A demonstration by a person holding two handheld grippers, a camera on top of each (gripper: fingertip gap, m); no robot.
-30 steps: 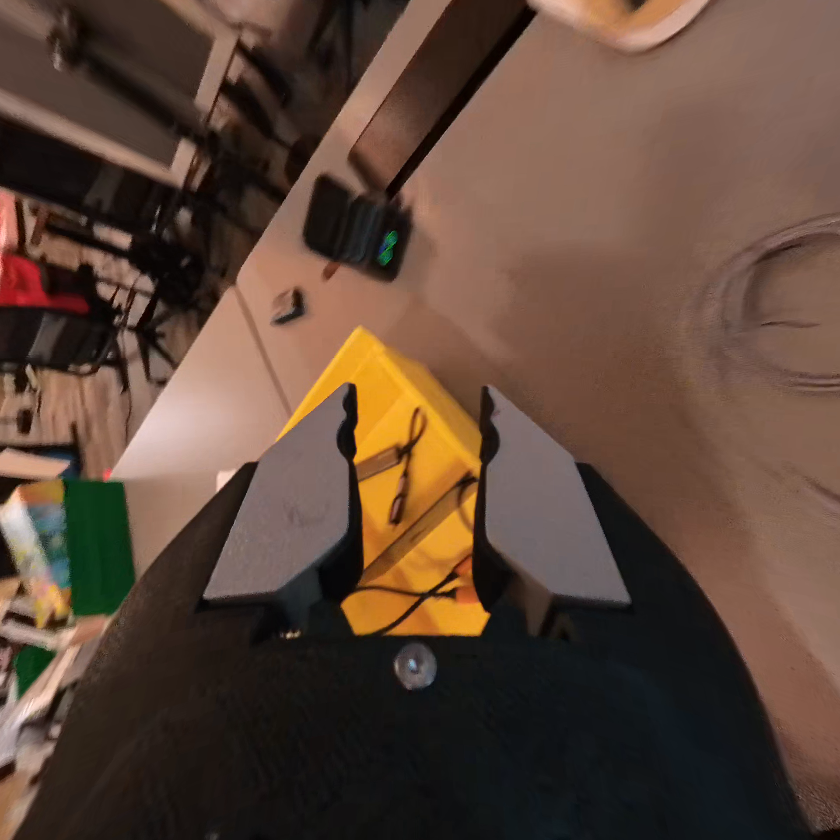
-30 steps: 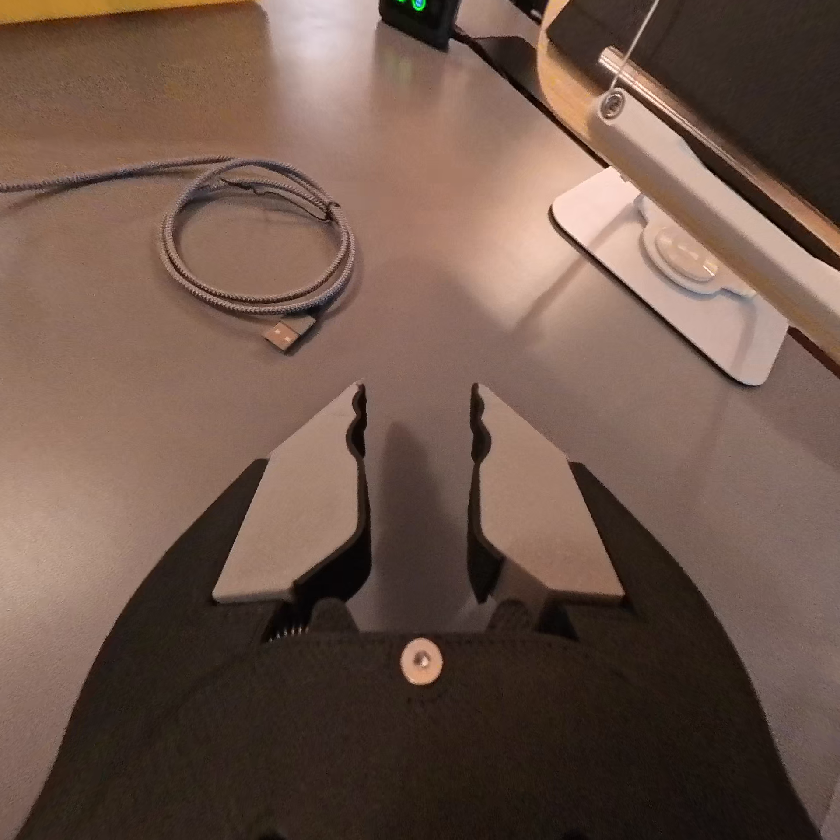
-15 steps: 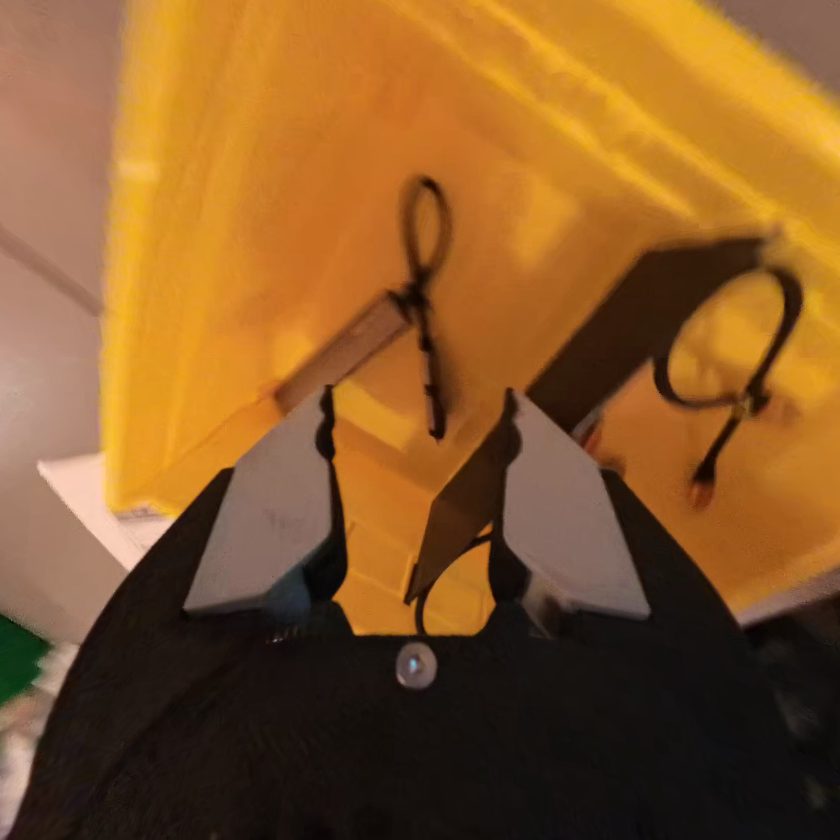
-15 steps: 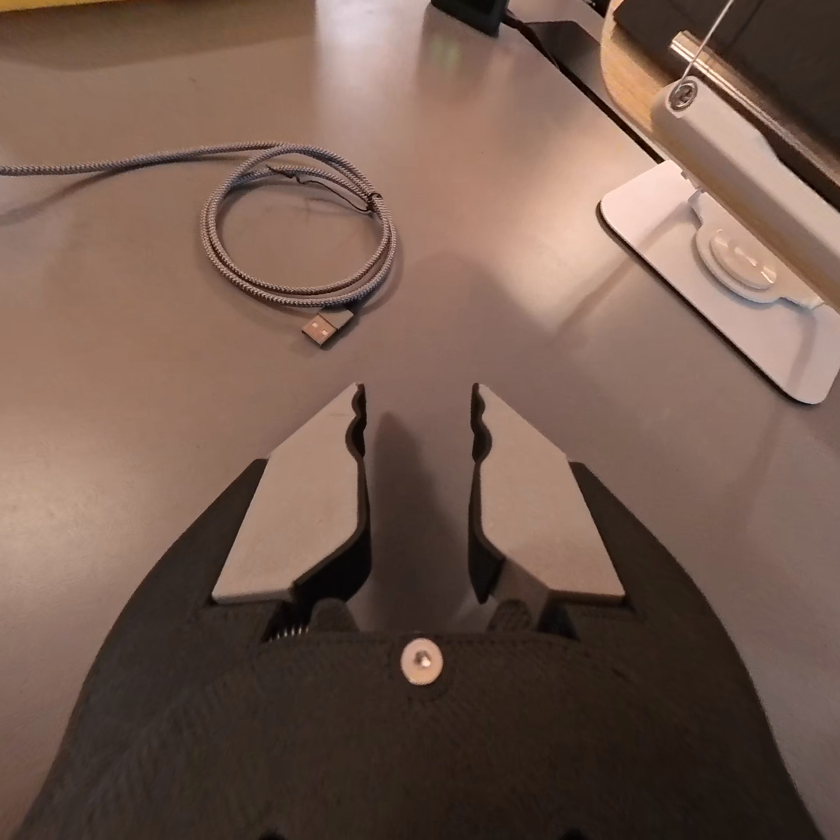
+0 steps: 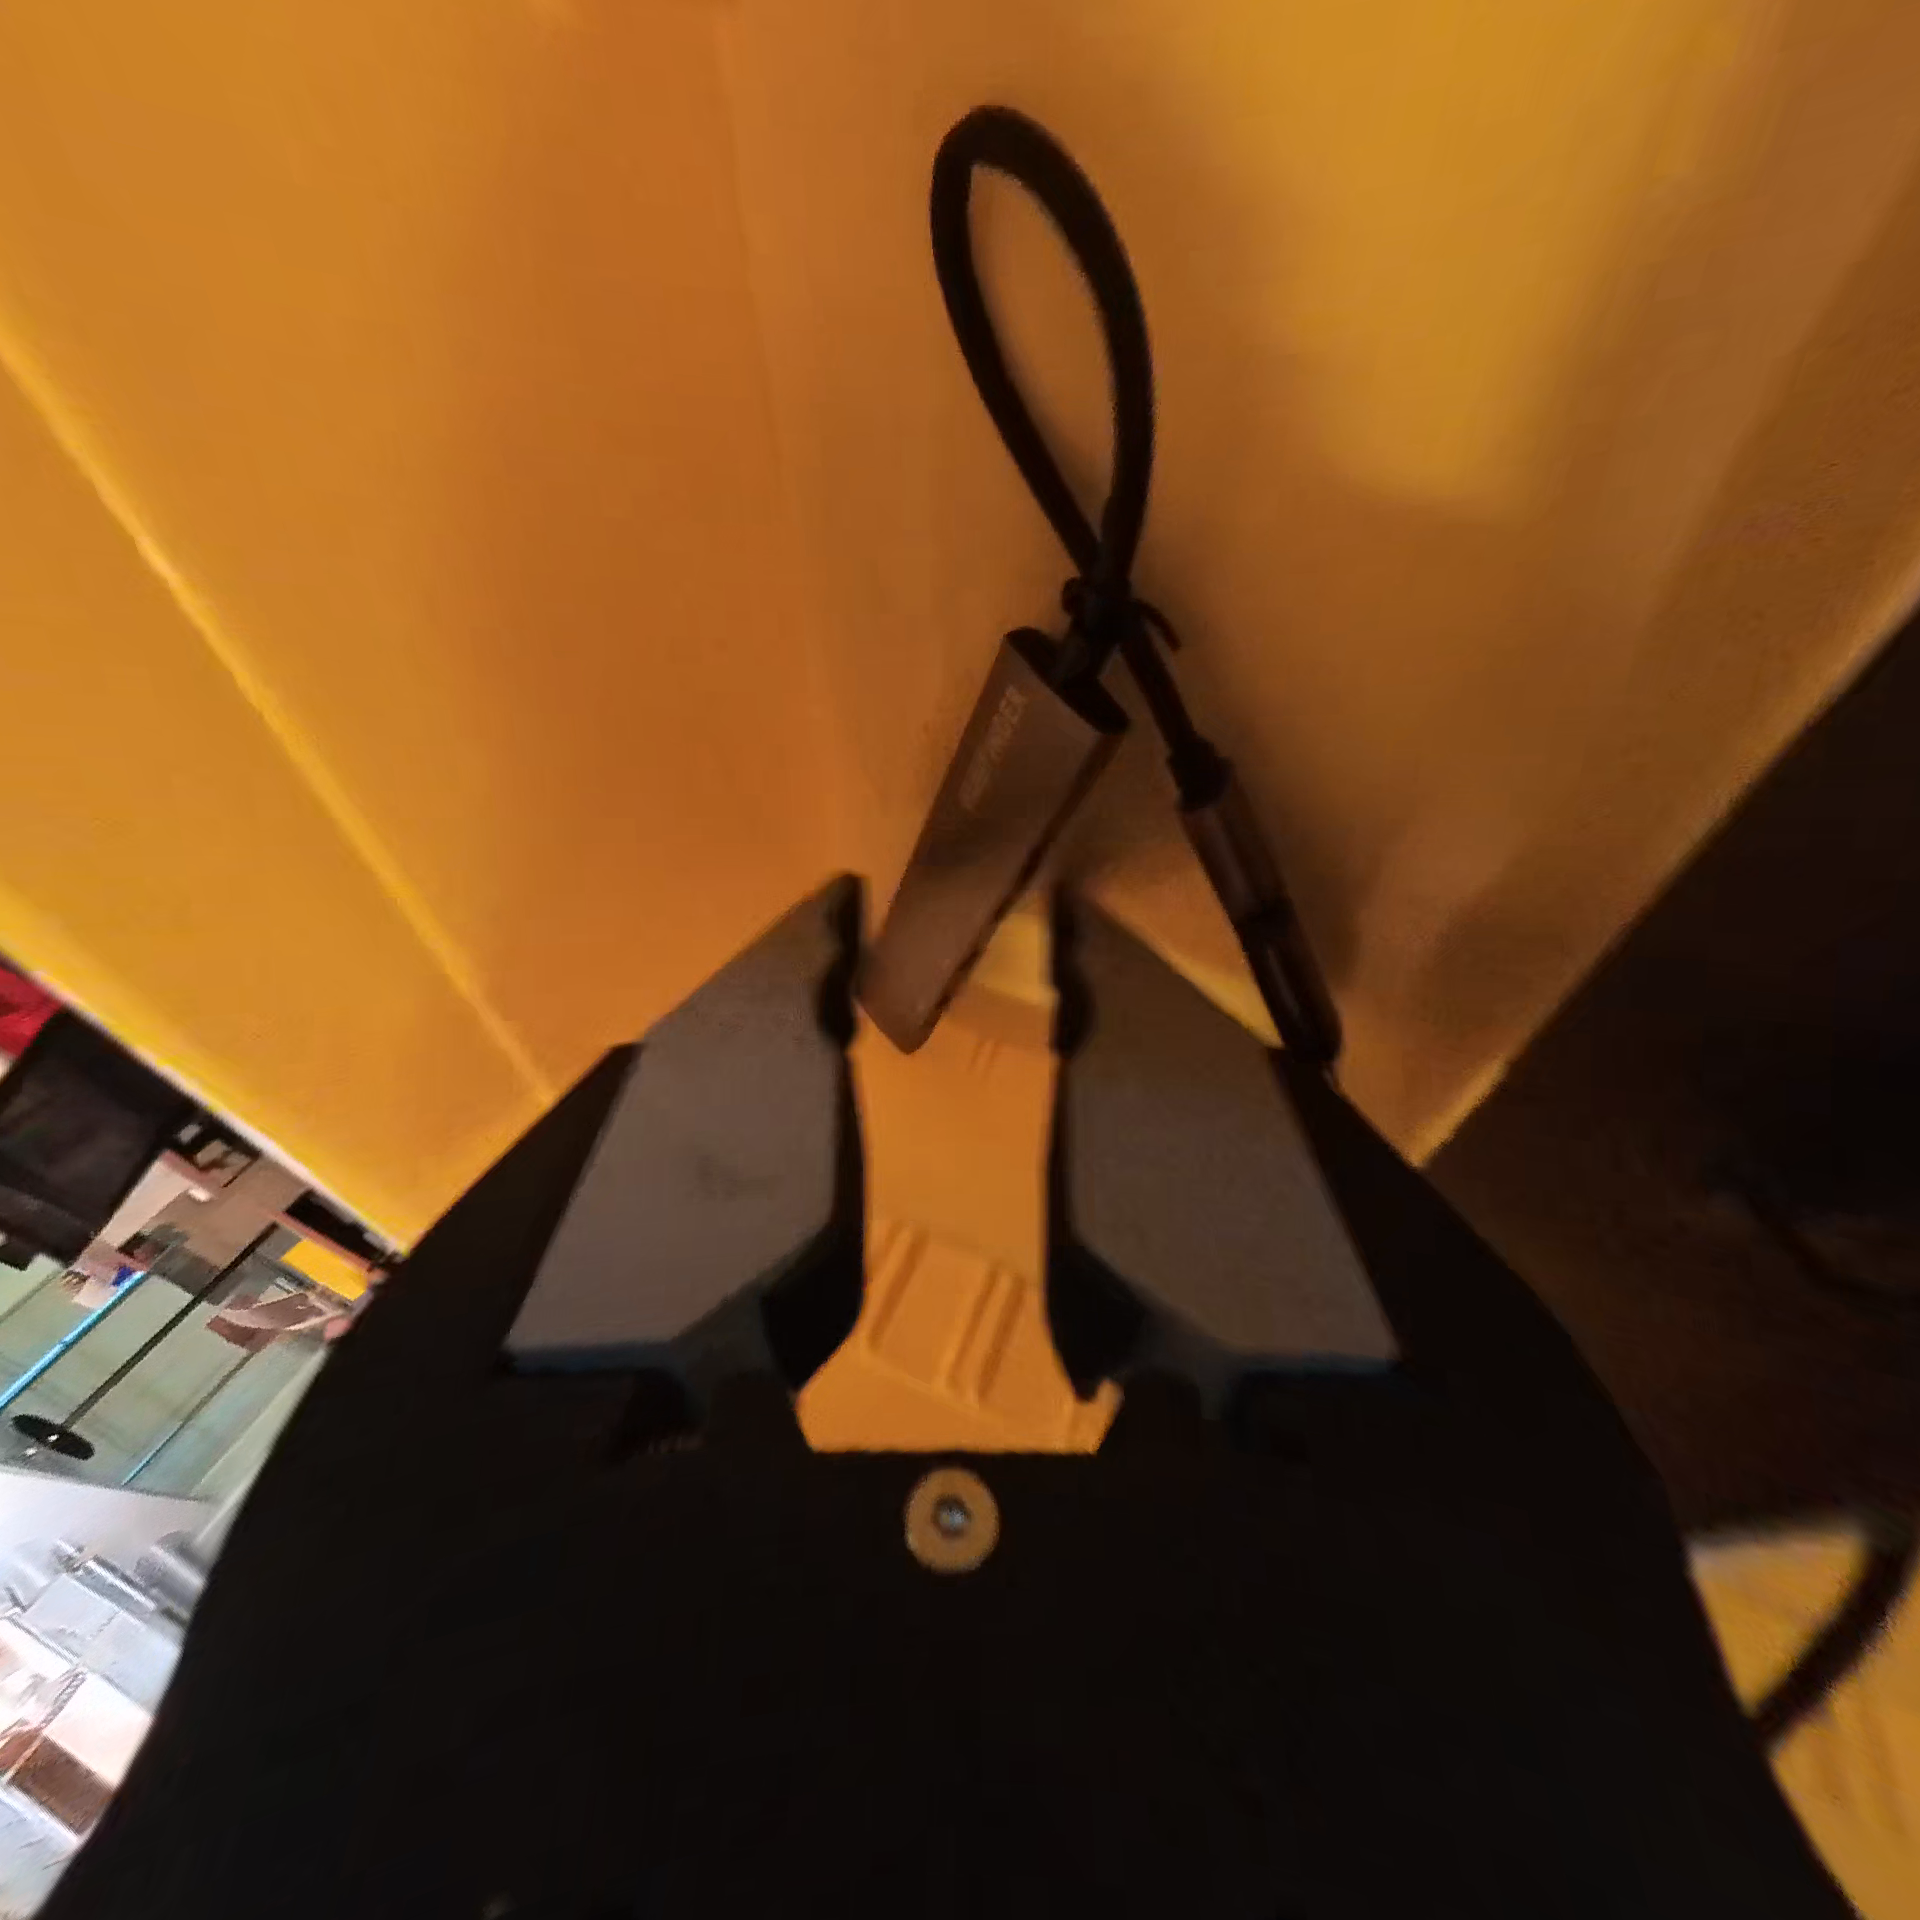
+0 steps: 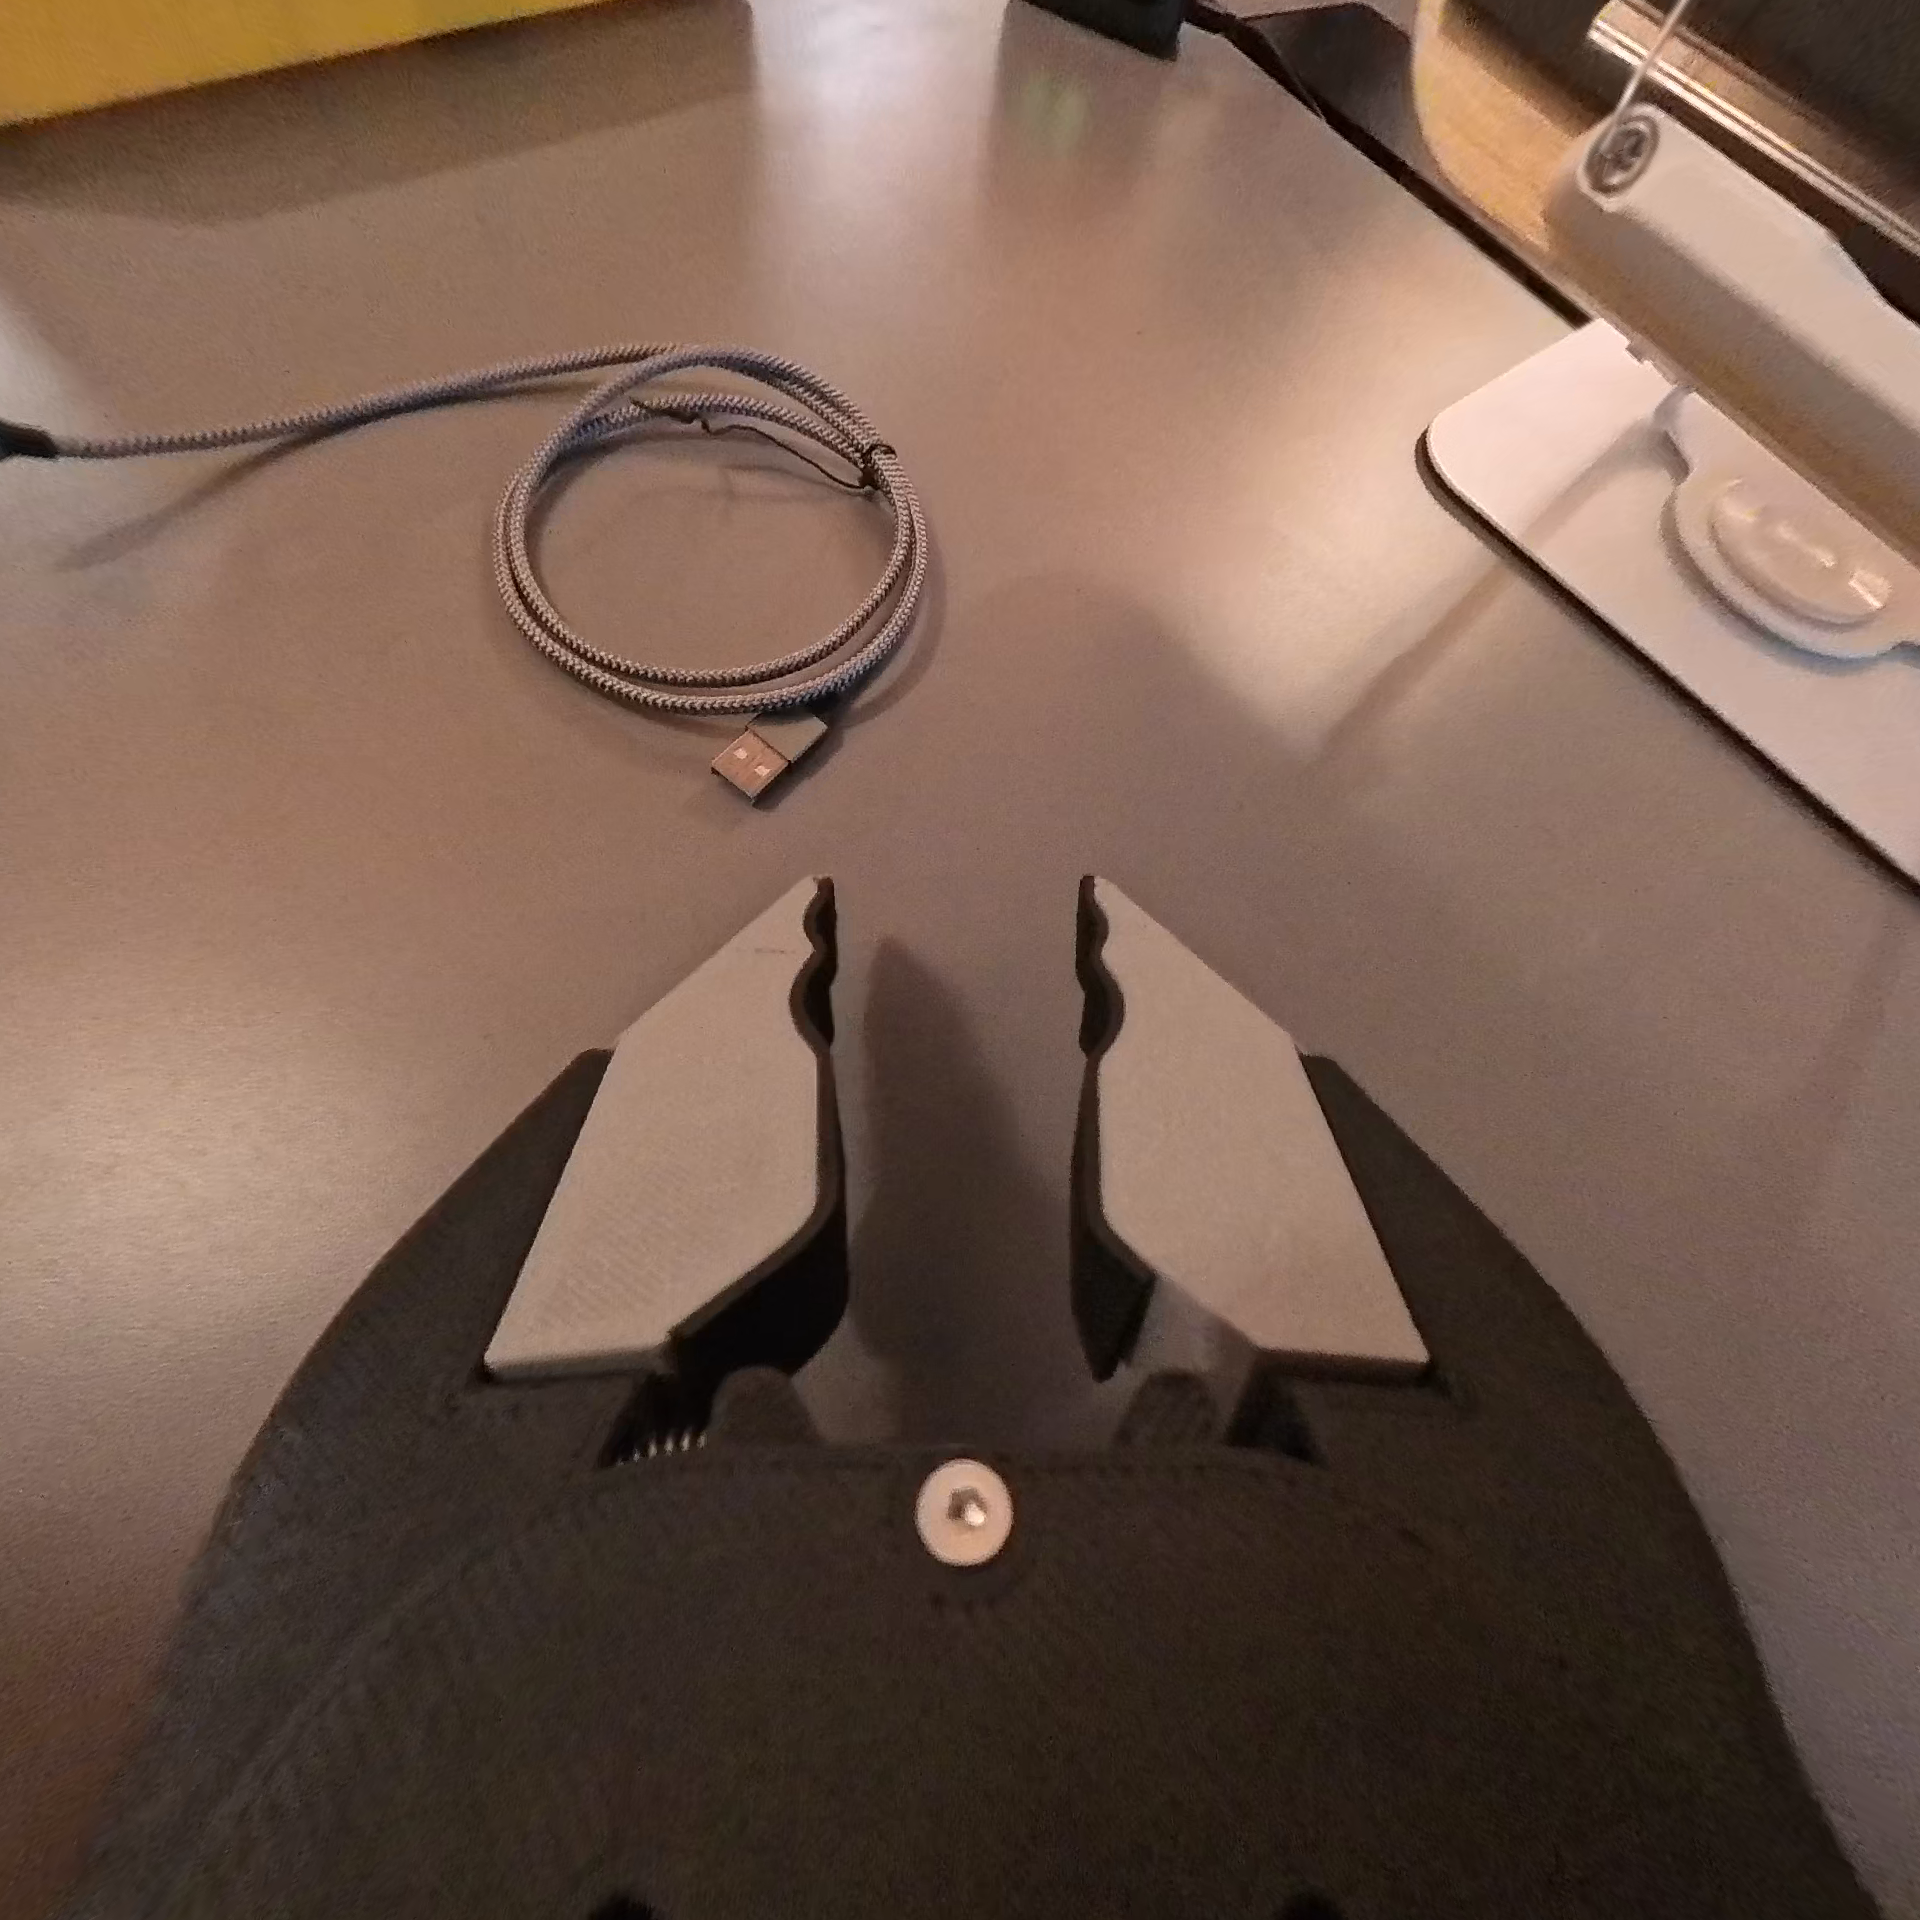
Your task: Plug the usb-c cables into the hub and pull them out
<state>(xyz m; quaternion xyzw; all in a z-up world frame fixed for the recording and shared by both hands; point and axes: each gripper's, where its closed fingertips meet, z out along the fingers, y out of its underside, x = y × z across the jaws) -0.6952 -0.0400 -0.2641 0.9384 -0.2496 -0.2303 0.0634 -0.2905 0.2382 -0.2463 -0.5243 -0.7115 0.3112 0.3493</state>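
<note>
The left gripper [image 5: 956,935] has its grey fingers [image 5: 717,1143] apart, inside a yellow plastic bin [image 5: 416,520]. The near end of a slim grey metal hub [image 5: 987,842] lies just between the tips, not clamped. The hub's black looped cable [image 5: 1039,312] curls beyond it on the bin floor. The right gripper [image 6: 956,914] is spread too, holding nothing above a grey tabletop [image 6: 312,935]. A coiled grey braided USB cable [image 6: 707,582] lies ahead, and a white stand base [image 6: 1662,603] sits well right.
</note>
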